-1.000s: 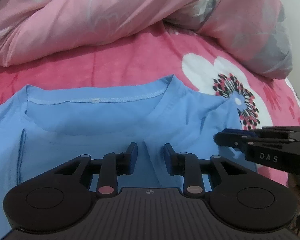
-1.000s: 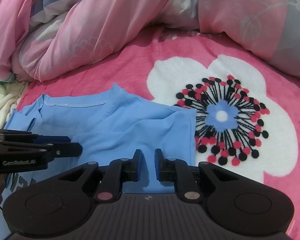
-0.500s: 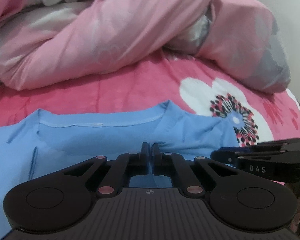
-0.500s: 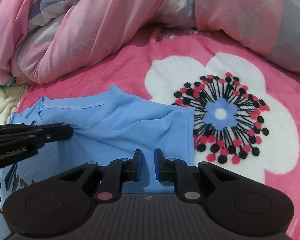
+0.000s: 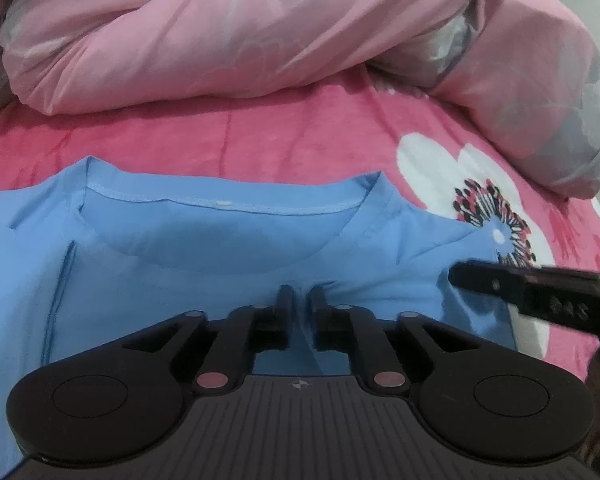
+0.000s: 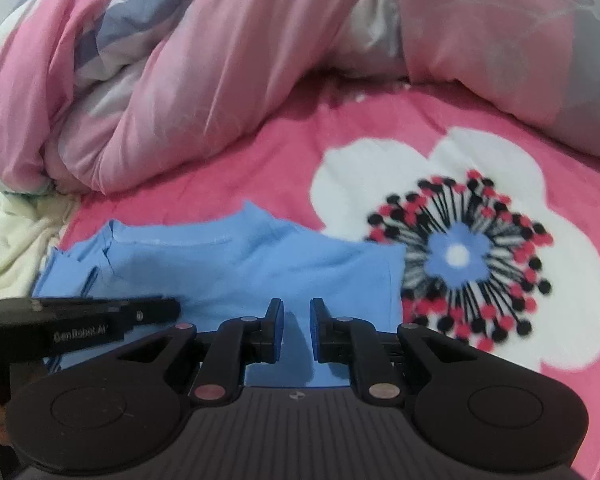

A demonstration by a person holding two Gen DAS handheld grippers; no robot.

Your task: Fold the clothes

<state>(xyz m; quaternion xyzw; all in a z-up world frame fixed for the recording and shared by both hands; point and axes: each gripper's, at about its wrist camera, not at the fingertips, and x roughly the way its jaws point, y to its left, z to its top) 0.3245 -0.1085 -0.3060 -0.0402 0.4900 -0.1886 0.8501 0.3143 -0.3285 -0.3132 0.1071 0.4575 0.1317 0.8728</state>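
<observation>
The bed (image 6: 260, 168), under a pink floral blanket, carries the blue T-shirt (image 5: 204, 256) flat, collar toward the bunched duvet (image 5: 260, 28). Left hand-held gripper (image 5: 301, 300): jaws opening, a raised fabric ridge between them, grip uncertain. Right hand-held gripper (image 6: 296, 312): slightly parted over cloth near the shirt's side edge, apparently positioned for folding.
</observation>
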